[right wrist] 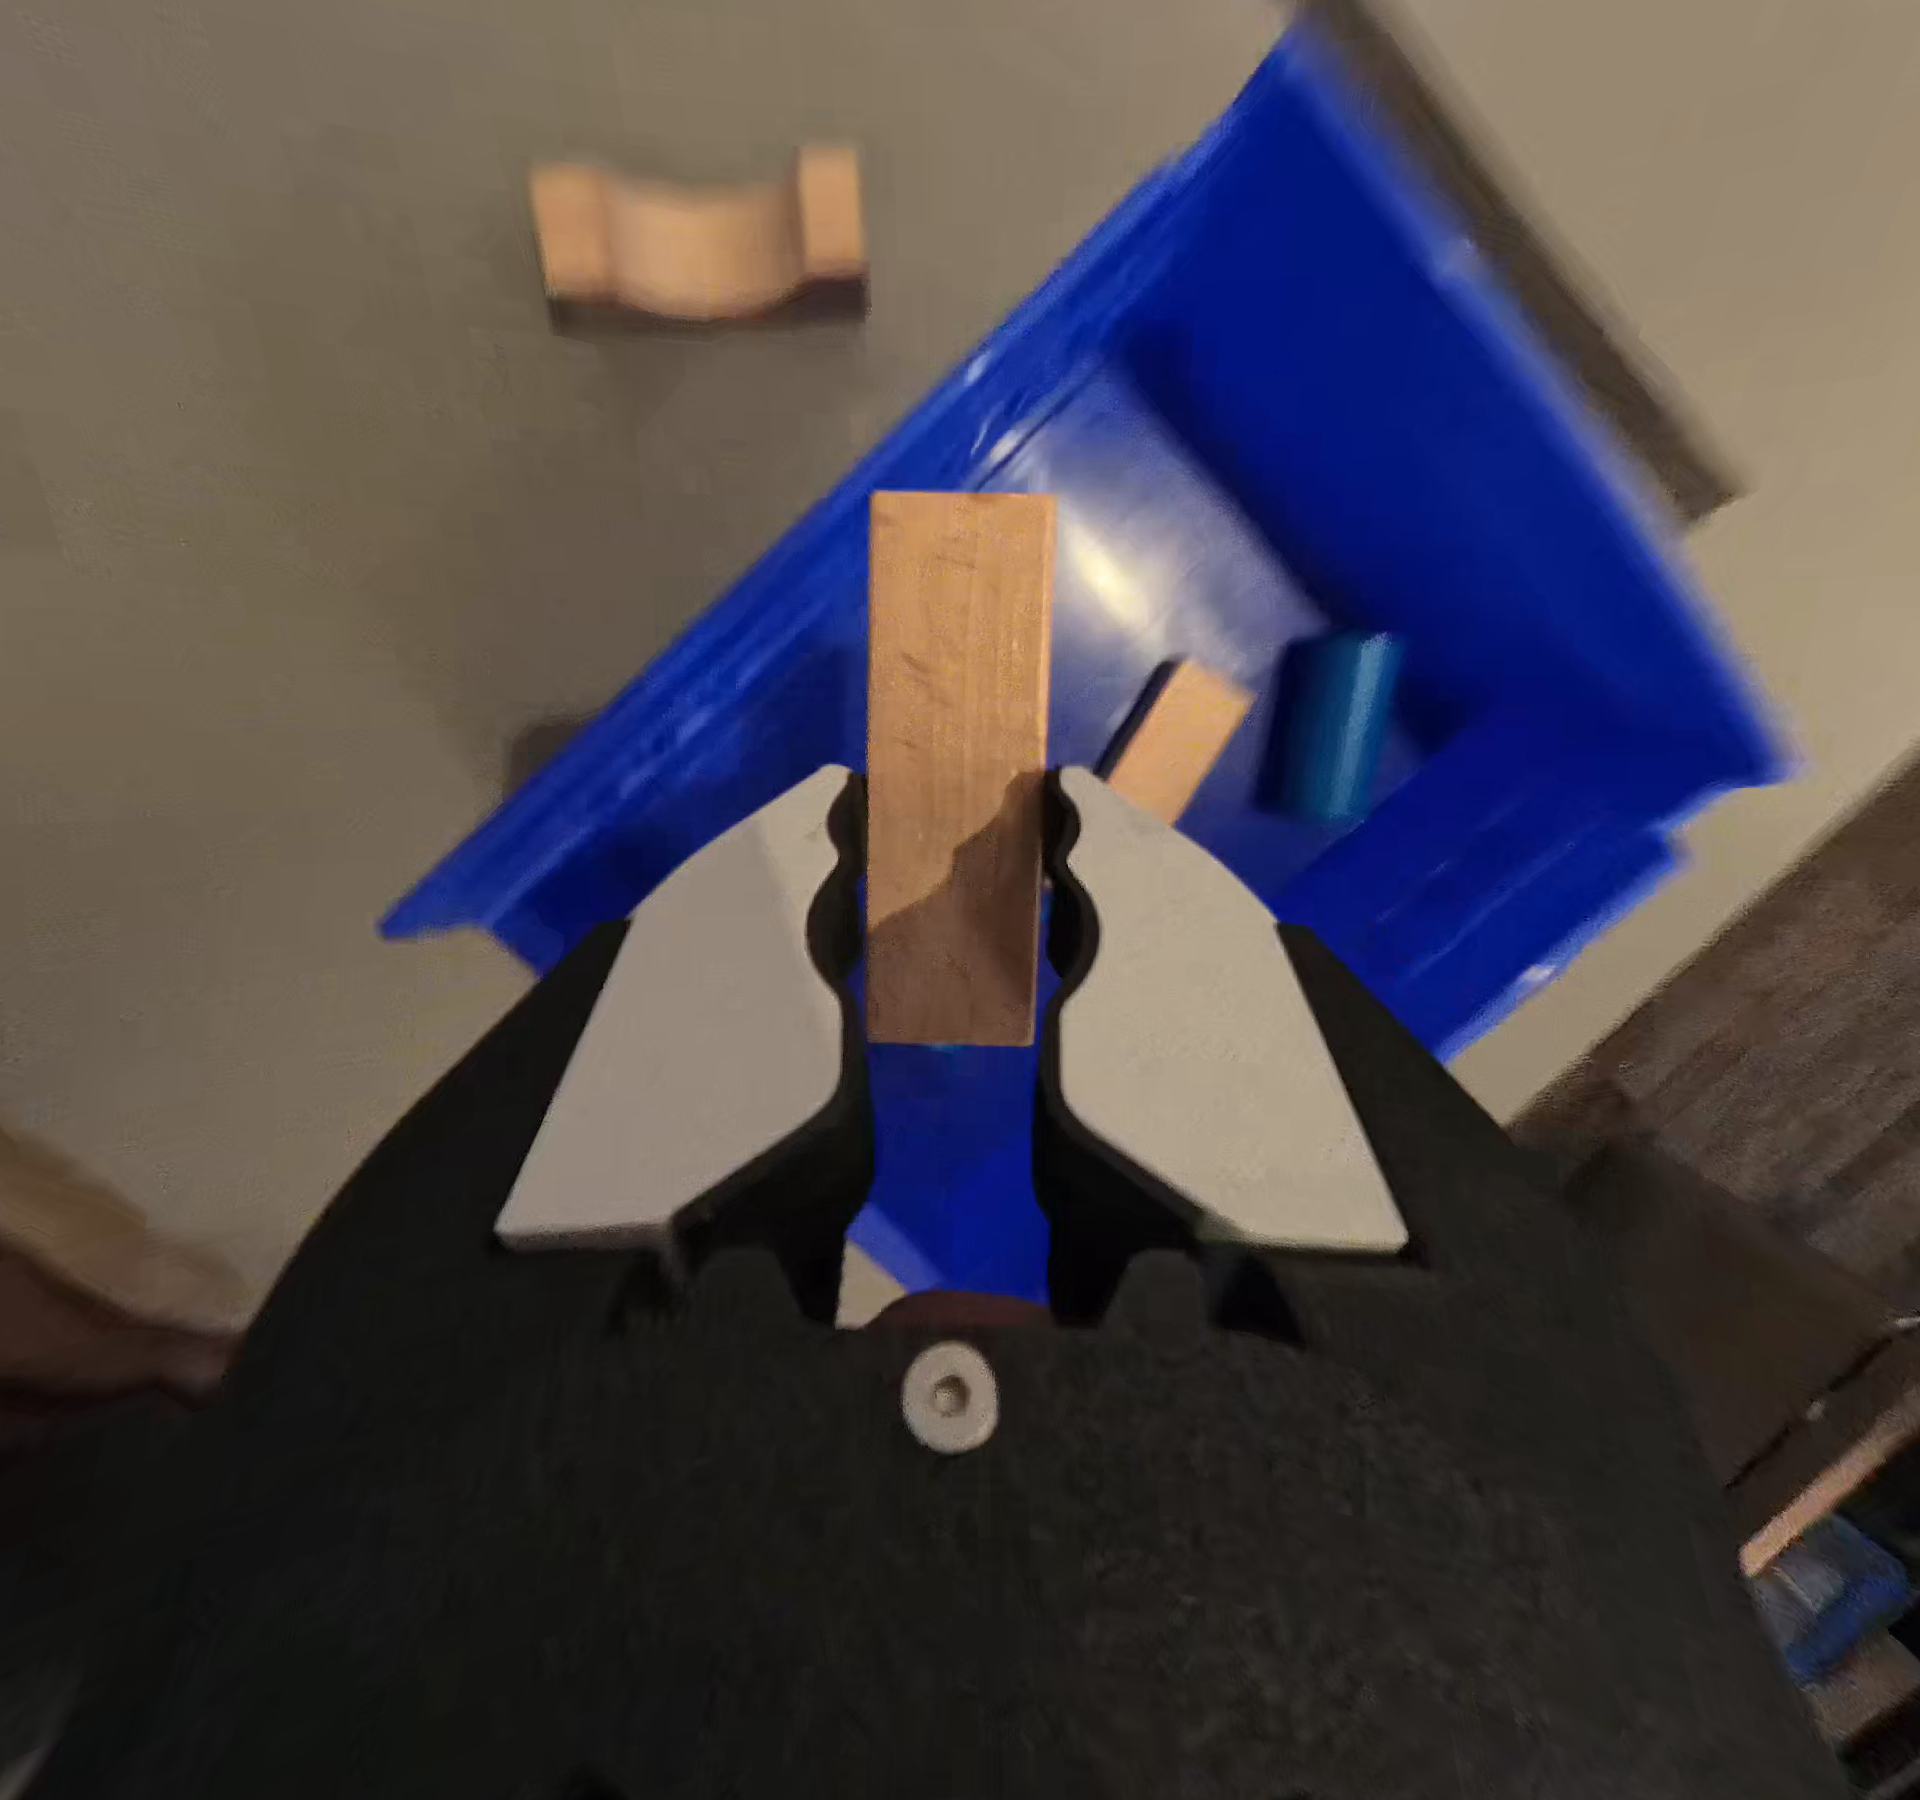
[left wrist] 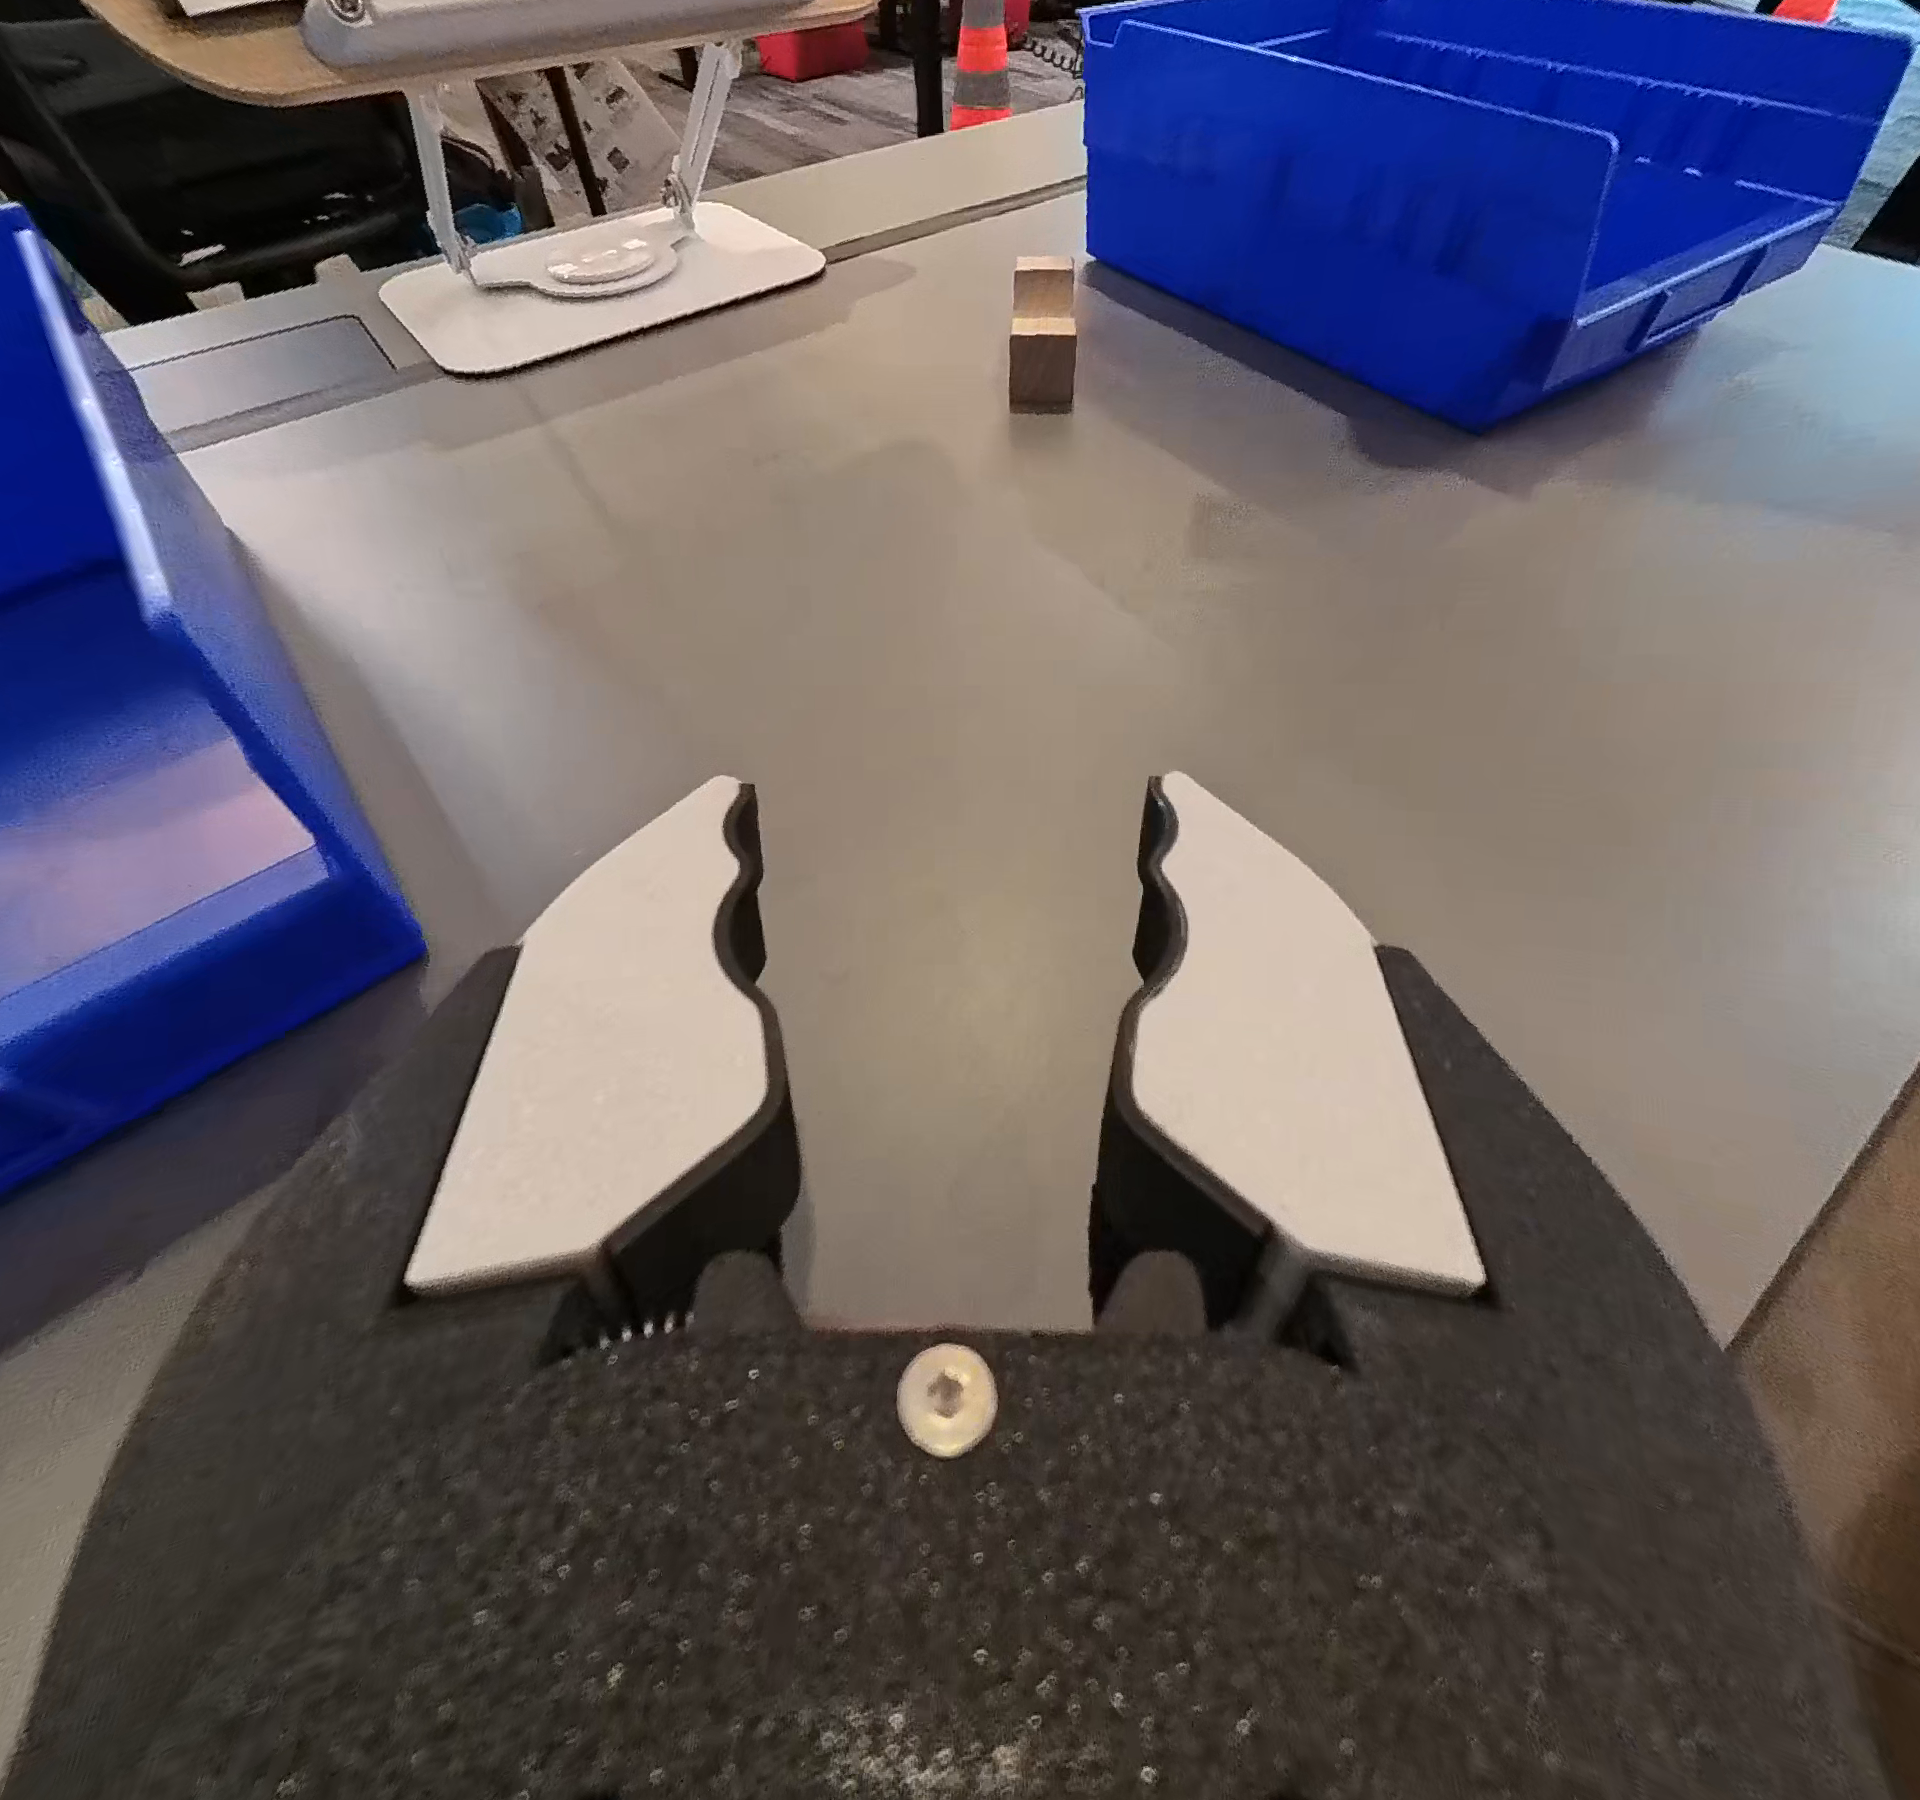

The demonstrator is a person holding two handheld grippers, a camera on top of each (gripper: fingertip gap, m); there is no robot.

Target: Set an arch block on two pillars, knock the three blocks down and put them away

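I have the right gripper [right wrist: 954, 794] clamped on a plain rectangular wooden block [right wrist: 956, 742], its jaws closed against the block's two long sides, with most of the block's length jutting forward past the tips. I read this as the putting-away stage, and the block hangs over the near part of the blue bin [right wrist: 1403, 462]. To do it well I would carry it a little farther in, so its whole length is past the near wall, lower it, and only then release, so that it does not catch the rim or tip back onto the desk [right wrist: 260, 503]. Deeper in the bin I can see another wooden block [right wrist: 1184, 742] and a blue cylinder [right wrist: 1335, 727] lying on the floor; I would drop clear of both. Beyond the bin's left wall, the arch block [right wrist: 701, 238] lies on the desk, well apart from the jaws and not yet put away. The picture is blurred, so finer detail escapes me. My left gripper [left wrist: 948, 800] hangs over bare desk, jaws apart and empty; far ahead of it the arch block shows end-on beside the bin.
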